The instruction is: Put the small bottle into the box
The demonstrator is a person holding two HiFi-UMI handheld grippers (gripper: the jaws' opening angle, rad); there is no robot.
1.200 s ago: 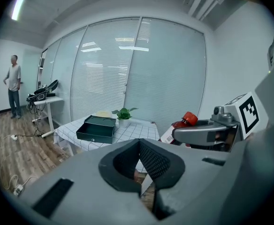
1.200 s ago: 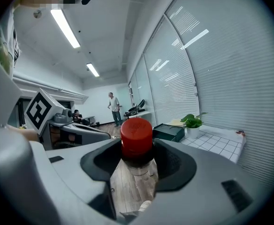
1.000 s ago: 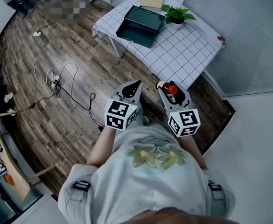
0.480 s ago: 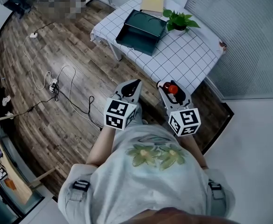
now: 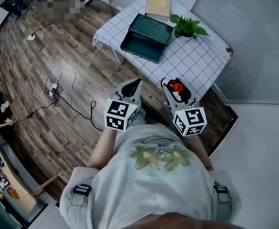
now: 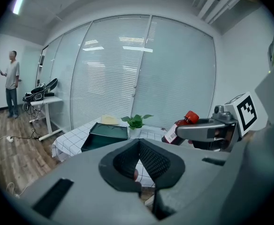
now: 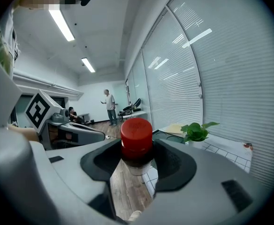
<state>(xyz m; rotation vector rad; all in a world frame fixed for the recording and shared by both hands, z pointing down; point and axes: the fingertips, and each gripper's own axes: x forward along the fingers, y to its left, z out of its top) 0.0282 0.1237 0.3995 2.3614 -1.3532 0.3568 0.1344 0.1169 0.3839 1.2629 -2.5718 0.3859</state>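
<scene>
Nearest the camera is the person's pale grey T-shirt with a green leaf print [image 5: 155,159]. Both forearms reach forward from it, each ending in a white cube with black square markers: 1 on the left [image 5: 118,115] and 1 on the right [image 5: 190,122].

The left gripper [image 5: 135,83] is clenched. In the left gripper view its dark ribbed pads [image 6: 152,159] meet at the tips with nothing between them.

The right gripper [image 5: 177,88] is clamped on the small dark bottle with a red screw cap and a white label [image 7: 136,136]. Its jaws press the bottle from both sides just under the cap. In the left gripper view the bottle leans, with its cap pointing up and away. It is held in the air over the brown wood-plank floor [image 5: 77,51], just short of the table's near edge and well apart from the box.

A tangle of black and white cables [image 5: 58,86] lies on the floor to the left.

Beyond the grippers stands the table under a white cloth with a black grid [image 5: 189,56]. On it lies the open dark green rectangular box [image 5: 138,46], nearer the table's left side. A small green potted plant [image 5: 187,26] stands just beside the box on its right. A flat pale yellow pad [image 5: 158,5] lies at the table's far edge. Behind the table, white blinds [image 6: 127,74] cover the window wall.

Farthest off, a person in a light top [image 6: 11,82] stands near a white desk.
</scene>
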